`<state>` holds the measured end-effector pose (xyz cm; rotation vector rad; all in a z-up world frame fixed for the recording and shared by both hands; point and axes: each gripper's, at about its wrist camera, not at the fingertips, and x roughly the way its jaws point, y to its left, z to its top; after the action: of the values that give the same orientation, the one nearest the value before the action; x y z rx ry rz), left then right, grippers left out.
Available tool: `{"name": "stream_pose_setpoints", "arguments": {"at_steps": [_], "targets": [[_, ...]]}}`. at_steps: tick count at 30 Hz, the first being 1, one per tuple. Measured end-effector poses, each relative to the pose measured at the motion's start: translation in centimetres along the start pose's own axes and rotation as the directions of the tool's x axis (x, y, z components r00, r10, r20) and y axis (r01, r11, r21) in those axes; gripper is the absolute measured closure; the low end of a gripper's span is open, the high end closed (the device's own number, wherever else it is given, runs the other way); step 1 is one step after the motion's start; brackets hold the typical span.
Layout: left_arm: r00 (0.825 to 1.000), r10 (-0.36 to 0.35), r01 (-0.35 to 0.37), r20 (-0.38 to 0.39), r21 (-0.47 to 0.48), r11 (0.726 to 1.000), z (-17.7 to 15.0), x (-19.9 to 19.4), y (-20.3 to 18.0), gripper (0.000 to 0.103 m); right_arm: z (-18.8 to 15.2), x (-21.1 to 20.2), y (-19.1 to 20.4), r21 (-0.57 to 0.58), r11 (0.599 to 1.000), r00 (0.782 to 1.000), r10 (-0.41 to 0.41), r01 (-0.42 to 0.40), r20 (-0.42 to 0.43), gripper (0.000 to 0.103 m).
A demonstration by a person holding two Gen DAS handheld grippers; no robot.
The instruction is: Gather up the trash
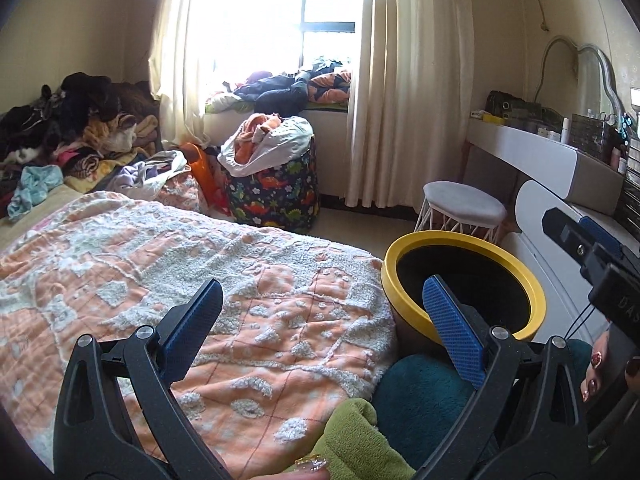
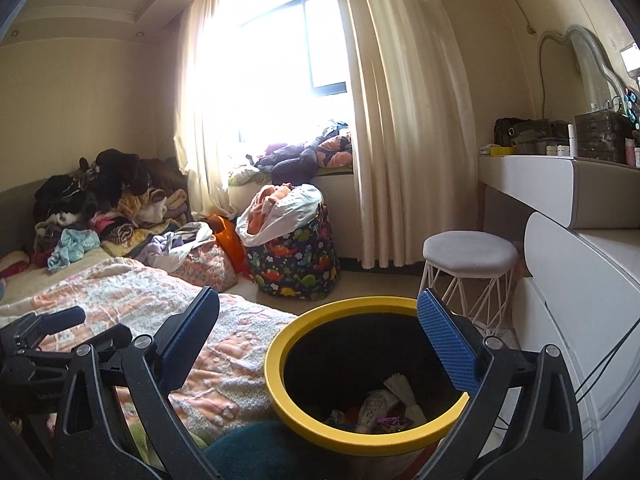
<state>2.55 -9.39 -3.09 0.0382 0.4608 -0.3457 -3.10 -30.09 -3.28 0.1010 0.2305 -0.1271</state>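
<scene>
With both grippers empty, left gripper (image 1: 320, 320) and right gripper (image 2: 320, 332) spread wide | bin (image 2: 280, 376) at 6 o'clock holds scraps | next: find more trash.

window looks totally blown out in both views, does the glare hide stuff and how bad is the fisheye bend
Left wrist view: the window is blown to white, nothing outside readable, though the bed blanket stays clear; the curtains bow outward. Right wrist view: same white glare on the panes, and the yellow-rimmed bin has a dark interior where trash shows only dimly.
</scene>
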Motion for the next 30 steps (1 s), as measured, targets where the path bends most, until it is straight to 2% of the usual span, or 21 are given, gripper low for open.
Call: {"name": "stream_pose_setpoints", "arguments": {"at_steps": [30], "targets": [[1.000,0.007,-0.007,0.009,-0.005,1.000,-0.39,0.03,-0.18,0.011,-0.21,0.12,0.65,0.001,1.000,1.000,0.000,0.000,-0.007,0.007]]}}
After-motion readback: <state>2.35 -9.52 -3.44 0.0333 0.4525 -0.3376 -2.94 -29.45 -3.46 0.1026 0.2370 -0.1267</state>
